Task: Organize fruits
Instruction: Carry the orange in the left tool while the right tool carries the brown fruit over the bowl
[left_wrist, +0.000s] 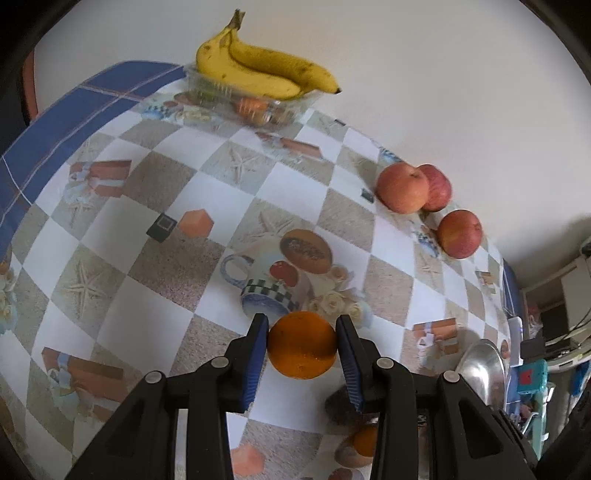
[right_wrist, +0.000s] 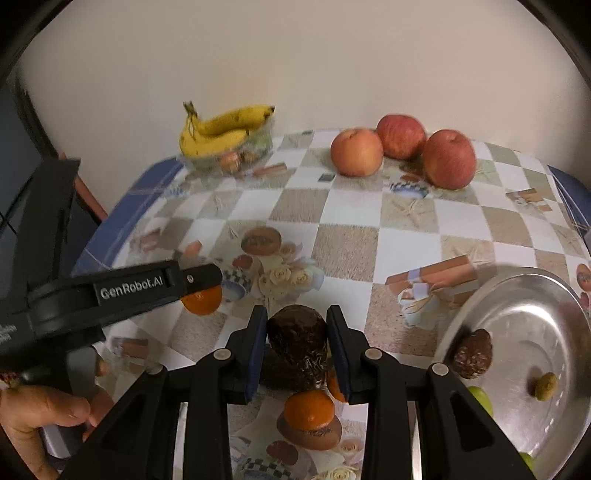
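— What is the left gripper (left_wrist: 301, 347) doing?
— It is gripping an orange (left_wrist: 302, 345) between its blue pads, holding it level above the checked tablecloth (left_wrist: 207, 206). In the right wrist view it is reaching in sideways from the left, a bare hand (right_wrist: 40, 417) wrapping its handle.
— And the right gripper (right_wrist: 297, 345)?
— It is clenching a dark brown avocado (right_wrist: 297, 341), pointing toward the wall, just left of the metal bowl (right_wrist: 491, 299).
— Where is the other fruit sitting?
— Three apples (right_wrist: 402, 151) are lying near the wall, the bananas (right_wrist: 218, 131) are resting on a clear container (left_wrist: 258, 105), and another orange (right_wrist: 309, 410) is lying beneath the right gripper.
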